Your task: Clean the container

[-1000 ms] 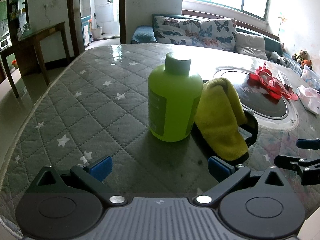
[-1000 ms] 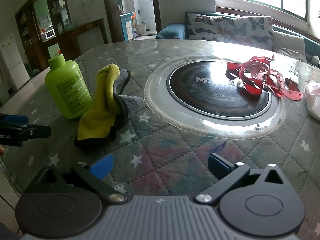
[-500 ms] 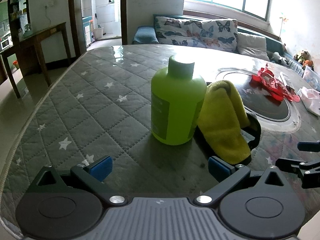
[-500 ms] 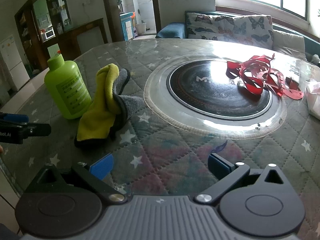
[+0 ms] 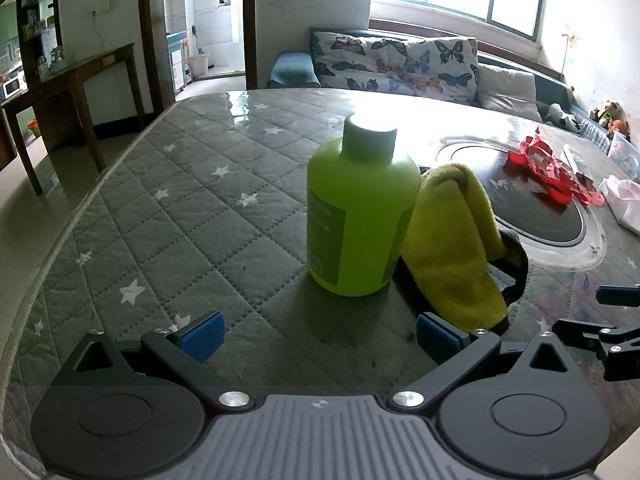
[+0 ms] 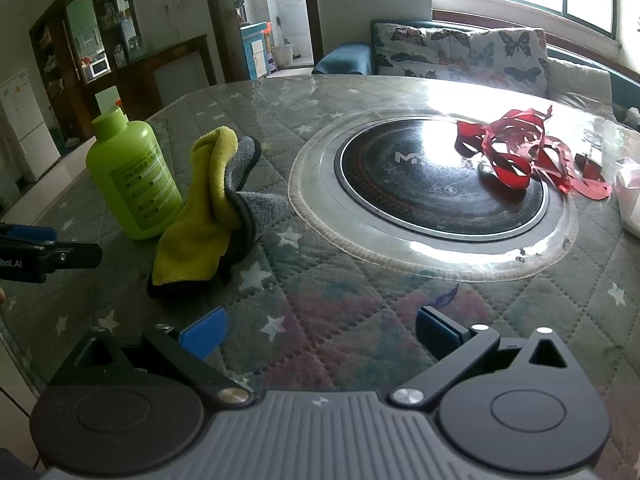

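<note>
Both sets of jaws stood wide apart and empty: the left gripper (image 5: 318,330) faced the green bottle (image 5: 360,216) head-on, and the right gripper (image 6: 320,332) hung over bare quilted surface (image 6: 360,320) nearer the inset hob (image 6: 440,188).

Over the last second the bottle had grown larger in the left wrist view, so the left gripper had crept toward it, while the right wrist view had hardly altered. That suggested the reach for the container was under way, with no contact yet; the bottle stood upright on the surface, cap on, just beyond the blue pads (image 5: 200,336). The yellow cloth (image 5: 452,248) leaned against the bottle's right side, so taking the bottle might well topple it.

The left wrist view showed the gap between jaws and bottle and only the cloth's yellow face. The right wrist view showed what that one hid: the cloth's grey backing, the printed label on the bottle's flank, the whole hob ring, and the red ribbon tangle (image 6: 516,148) lying on it, well apart from the bottle. Each view caught the other gripper's tip at its edge.
</note>
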### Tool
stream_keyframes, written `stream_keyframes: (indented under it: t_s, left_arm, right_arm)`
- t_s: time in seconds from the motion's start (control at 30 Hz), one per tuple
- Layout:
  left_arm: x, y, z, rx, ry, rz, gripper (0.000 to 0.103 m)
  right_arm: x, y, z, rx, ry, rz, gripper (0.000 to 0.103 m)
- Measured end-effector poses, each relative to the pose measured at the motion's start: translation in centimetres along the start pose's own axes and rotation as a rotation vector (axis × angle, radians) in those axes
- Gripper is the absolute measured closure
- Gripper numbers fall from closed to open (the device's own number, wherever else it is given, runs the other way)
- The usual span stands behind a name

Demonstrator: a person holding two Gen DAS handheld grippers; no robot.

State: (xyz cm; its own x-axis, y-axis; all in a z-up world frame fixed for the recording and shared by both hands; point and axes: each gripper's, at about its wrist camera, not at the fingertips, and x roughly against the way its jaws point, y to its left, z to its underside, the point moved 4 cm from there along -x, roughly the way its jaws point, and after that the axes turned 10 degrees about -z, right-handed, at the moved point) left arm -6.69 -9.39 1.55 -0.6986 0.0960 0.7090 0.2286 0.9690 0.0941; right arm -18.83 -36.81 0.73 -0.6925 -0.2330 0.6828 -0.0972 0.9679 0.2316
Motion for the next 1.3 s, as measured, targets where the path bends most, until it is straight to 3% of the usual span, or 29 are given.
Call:
stream_keyframes:
  t_s: [1.3]
  left_arm:
    - [-0.07,-0.14,-0.5,-0.001,0.016,-0.015,0.0]
  right_arm:
    - [-0.41,-0.3,-0.52,-0.016,-0.003,-0.011,0.001]
